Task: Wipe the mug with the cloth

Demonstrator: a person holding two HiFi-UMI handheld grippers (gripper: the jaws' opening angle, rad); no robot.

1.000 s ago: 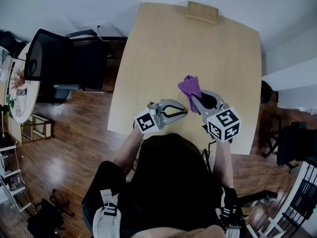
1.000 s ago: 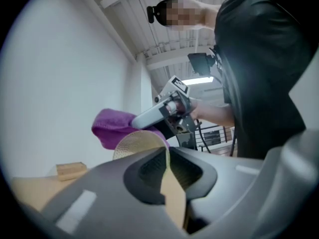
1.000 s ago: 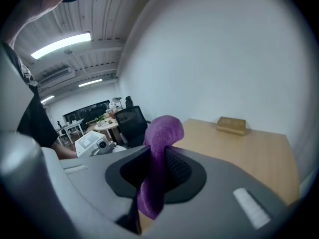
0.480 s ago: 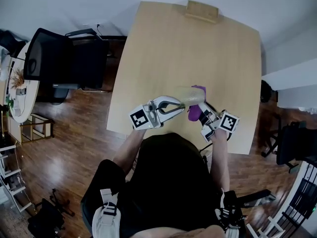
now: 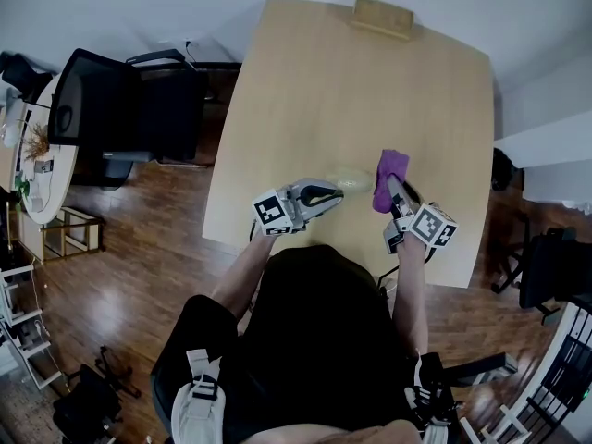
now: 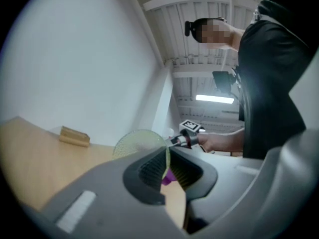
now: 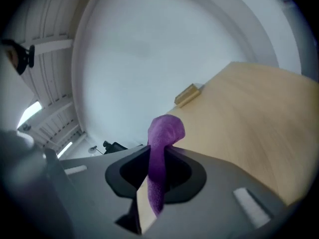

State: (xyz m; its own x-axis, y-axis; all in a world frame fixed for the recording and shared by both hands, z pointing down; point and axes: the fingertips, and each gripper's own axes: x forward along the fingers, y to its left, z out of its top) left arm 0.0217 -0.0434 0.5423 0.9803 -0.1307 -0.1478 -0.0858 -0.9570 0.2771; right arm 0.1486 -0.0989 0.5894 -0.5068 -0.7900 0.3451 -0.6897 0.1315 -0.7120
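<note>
Purple cloth [image 5: 389, 167] is clamped between the closed jaws of the right gripper [image 5: 396, 196], its free end bunched beyond them. A pale yellow-green translucent mug [image 5: 350, 179] is gripped by its thin wall in the left gripper [image 5: 333, 193], above the wooden table [image 5: 314, 81], just beside the cloth.

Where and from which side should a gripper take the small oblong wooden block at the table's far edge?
Probably across its short width, from above: the small oblong wooden block lies flat on the light wooden table, its long sides parallel and free.
</note>
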